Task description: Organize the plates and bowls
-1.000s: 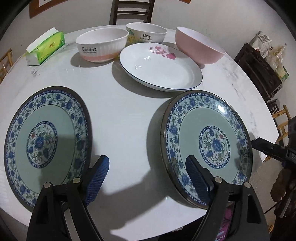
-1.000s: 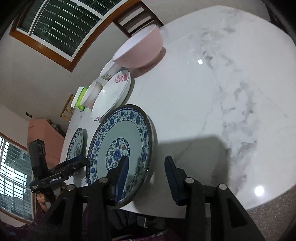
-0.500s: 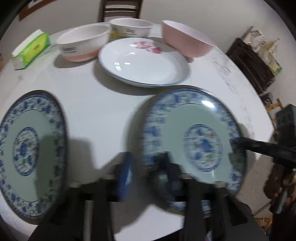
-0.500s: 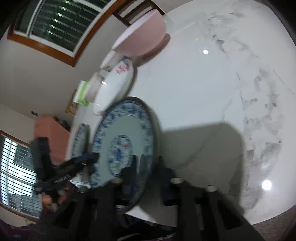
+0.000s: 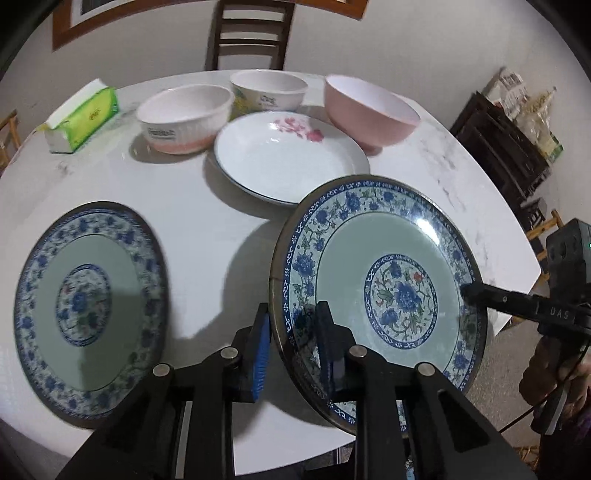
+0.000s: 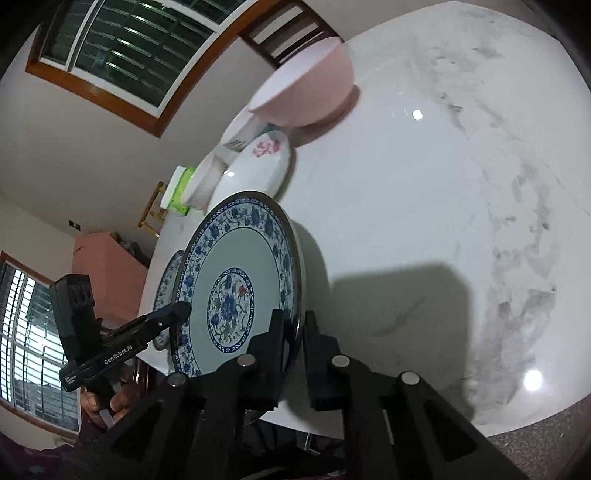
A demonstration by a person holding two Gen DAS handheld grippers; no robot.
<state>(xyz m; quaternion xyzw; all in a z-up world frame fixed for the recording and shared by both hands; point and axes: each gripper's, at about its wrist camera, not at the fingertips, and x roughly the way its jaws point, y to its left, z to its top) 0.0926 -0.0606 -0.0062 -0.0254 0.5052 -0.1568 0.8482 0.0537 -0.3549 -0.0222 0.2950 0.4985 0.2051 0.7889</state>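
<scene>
Both grippers grip the same blue-and-white patterned plate (image 5: 380,291), also in the right wrist view (image 6: 236,295). My left gripper (image 5: 291,343) is shut on its near-left rim. My right gripper (image 6: 293,343) is shut on its opposite rim. The plate is lifted off the white table (image 5: 207,229) and tilted. A second matching blue plate (image 5: 88,306) lies flat at the left. A white plate with pink flowers (image 5: 288,155) lies behind. Two white bowls (image 5: 184,118) (image 5: 267,90) and a pink bowl (image 5: 369,110) stand at the back.
A green tissue pack (image 5: 81,116) lies at the back left. A wooden chair (image 5: 247,33) stands behind the table. A dark shelf (image 5: 498,140) stands at the right. The table's right half (image 6: 424,192) is bare marble.
Both grippers have shut on the right blue plate's rim, and the plate has risen off the table and tilted. The left plate has not moved.
</scene>
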